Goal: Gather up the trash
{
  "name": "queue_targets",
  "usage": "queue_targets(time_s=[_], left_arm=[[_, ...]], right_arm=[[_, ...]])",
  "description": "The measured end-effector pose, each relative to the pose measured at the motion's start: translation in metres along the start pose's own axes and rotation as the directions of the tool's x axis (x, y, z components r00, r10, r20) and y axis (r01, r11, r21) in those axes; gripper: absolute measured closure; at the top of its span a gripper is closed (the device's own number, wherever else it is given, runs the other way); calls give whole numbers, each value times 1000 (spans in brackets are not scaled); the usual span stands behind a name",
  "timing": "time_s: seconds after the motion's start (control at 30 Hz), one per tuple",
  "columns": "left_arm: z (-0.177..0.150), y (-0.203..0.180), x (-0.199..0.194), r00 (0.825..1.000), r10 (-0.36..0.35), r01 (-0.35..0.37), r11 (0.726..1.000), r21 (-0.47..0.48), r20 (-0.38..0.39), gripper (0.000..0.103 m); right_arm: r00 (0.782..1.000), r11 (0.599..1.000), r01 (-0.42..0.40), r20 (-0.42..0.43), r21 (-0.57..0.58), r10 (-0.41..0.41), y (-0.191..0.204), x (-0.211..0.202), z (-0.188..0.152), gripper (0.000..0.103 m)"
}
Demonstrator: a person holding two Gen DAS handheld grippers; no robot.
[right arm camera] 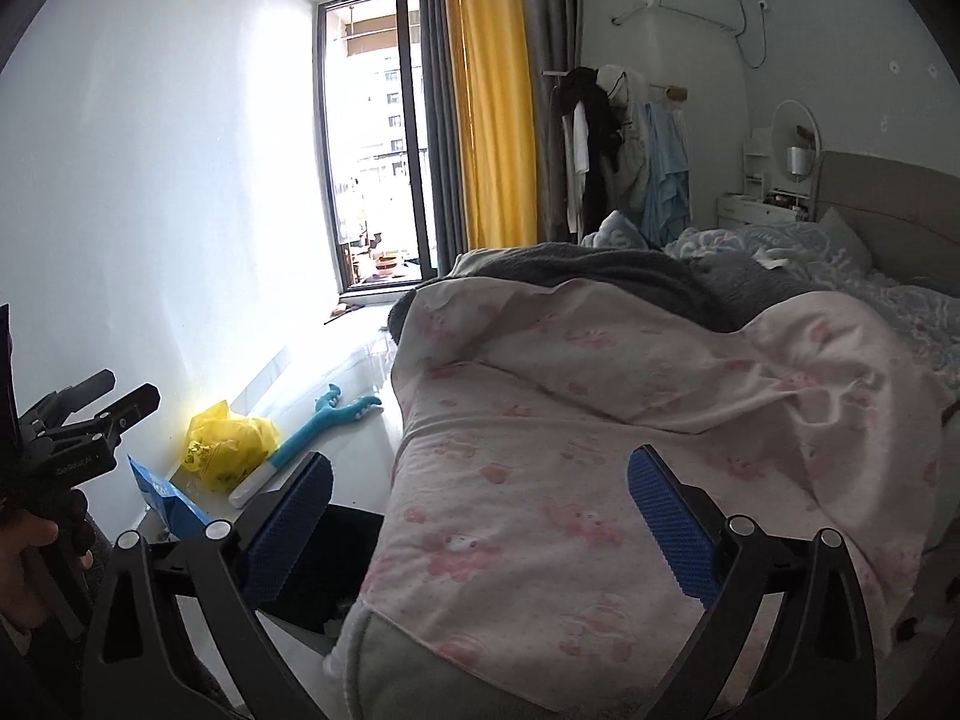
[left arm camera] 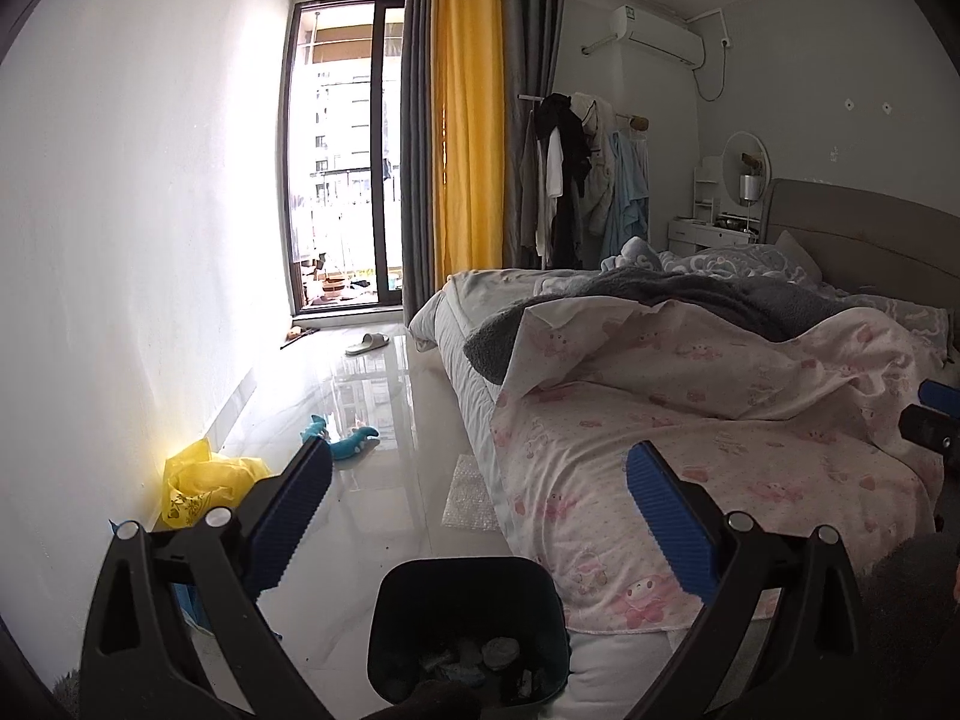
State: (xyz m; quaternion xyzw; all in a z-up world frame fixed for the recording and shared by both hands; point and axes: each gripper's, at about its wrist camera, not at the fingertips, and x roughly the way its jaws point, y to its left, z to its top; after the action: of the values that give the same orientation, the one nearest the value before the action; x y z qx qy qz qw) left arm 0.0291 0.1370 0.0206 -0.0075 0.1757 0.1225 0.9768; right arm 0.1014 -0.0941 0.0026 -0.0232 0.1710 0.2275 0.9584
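Note:
A dark bin (left arm camera: 468,630) stands on the floor by the bed's foot corner, with crumpled trash inside; it also shows in the right wrist view (right arm camera: 336,564). A yellow plastic bag (left arm camera: 204,480) lies by the wall, also seen in the right wrist view (right arm camera: 228,444). A bubble-wrap sheet (left arm camera: 471,495) lies on the floor beside the bed. A blue packet (right arm camera: 165,495) leans at the wall. My left gripper (left arm camera: 480,510) is open and empty, above the bin. My right gripper (right arm camera: 480,516) is open and empty, over the bed's corner.
A bed with a pink printed quilt (left arm camera: 690,450) fills the right side. Blue plush toys (left arm camera: 345,438) and a slipper (left arm camera: 367,343) lie on the glossy floor. A white wall (left arm camera: 120,240) is on the left, the balcony door (left arm camera: 345,150) and curtains beyond.

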Motion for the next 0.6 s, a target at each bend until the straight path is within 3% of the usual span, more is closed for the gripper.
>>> queue_targets(time_s=[0.23, 0.37, 0.6], left_arm=[[-2, -18, -1, 999, -48, 48, 999, 4, -13, 3], [-5, -27, 1, 998, -63, 63, 998, 12, -19, 3], [-14, -39, 8, 995, -84, 86, 995, 42, -51, 3]], right_arm=[[998, 998, 55, 16, 33, -56, -45, -30, -13, 3], [1000, 996, 17, -13, 88, -16, -63, -22, -21, 3], [999, 999, -34, -10, 18, 34, -49, -22, -24, 3]])
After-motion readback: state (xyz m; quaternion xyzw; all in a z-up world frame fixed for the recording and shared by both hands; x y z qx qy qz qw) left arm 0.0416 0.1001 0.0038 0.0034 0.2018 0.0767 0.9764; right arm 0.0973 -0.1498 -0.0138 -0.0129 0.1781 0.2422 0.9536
